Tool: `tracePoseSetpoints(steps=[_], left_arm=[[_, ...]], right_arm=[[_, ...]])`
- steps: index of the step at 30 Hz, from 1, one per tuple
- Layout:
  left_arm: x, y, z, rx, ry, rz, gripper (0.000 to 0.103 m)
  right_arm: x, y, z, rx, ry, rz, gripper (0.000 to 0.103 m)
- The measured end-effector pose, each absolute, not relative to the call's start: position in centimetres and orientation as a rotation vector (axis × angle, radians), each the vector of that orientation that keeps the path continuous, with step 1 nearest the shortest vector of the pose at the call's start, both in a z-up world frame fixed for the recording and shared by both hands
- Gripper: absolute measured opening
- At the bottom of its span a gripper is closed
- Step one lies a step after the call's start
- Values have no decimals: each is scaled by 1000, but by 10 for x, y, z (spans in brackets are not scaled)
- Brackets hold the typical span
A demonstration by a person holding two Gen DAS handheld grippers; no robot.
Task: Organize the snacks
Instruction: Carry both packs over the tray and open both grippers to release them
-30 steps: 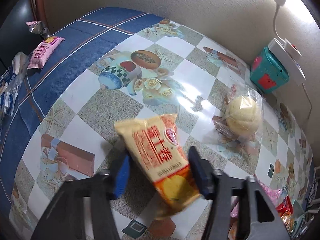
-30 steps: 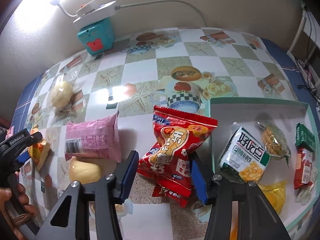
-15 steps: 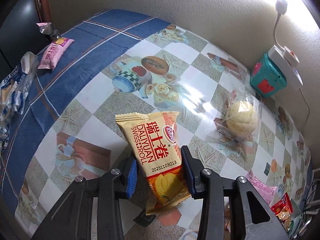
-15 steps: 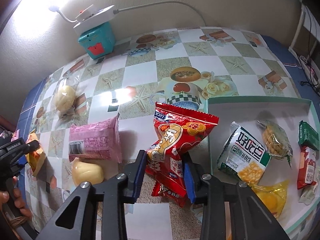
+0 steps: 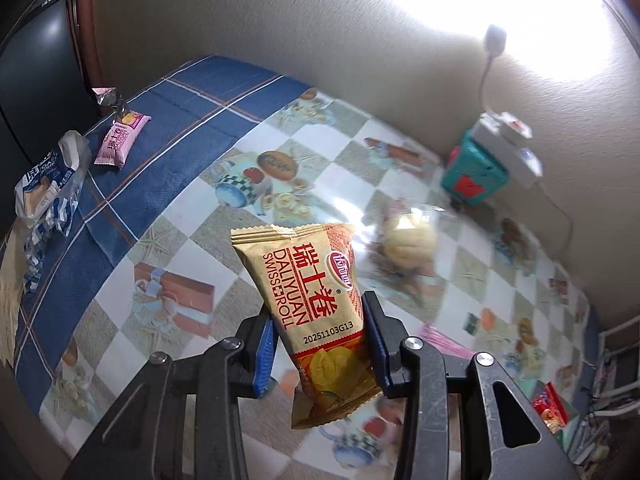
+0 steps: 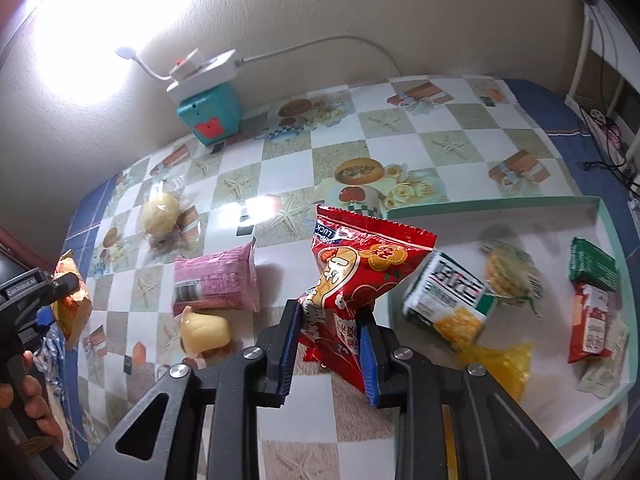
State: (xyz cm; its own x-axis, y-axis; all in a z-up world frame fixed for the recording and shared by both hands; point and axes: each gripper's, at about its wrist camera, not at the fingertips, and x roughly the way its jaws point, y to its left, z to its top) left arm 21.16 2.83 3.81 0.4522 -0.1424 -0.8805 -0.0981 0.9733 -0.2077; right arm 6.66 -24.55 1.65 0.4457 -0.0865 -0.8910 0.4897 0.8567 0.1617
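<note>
Left tool (image 5: 318, 346) pinches the gold swiss roll pack (image 5: 310, 300), held clear above the table (image 5: 168, 240). Right tool (image 6: 328, 346), jaws closing, grips the red snack bag (image 6: 352, 280) just left of the tray (image 6: 608, 240), which holds other snacks

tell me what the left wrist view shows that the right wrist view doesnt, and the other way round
Only the left wrist view: the small pink packet and the blue-and-white wrapper on the blue border.

Only the right wrist view: the green-rimmed tray, and the right gripper closing on the red snack bag.

Both: the swiss roll pack in the left gripper, the teal box, the clear-wrapped bun.
</note>
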Motion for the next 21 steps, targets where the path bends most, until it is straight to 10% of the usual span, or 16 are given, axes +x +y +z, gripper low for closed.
tracePoseSetpoints(steps=[21], left_arm=[[135, -23, 89, -162, 1040, -161, 42]], right_arm=[[-25, -285, 81, 473, 926, -492, 29]])
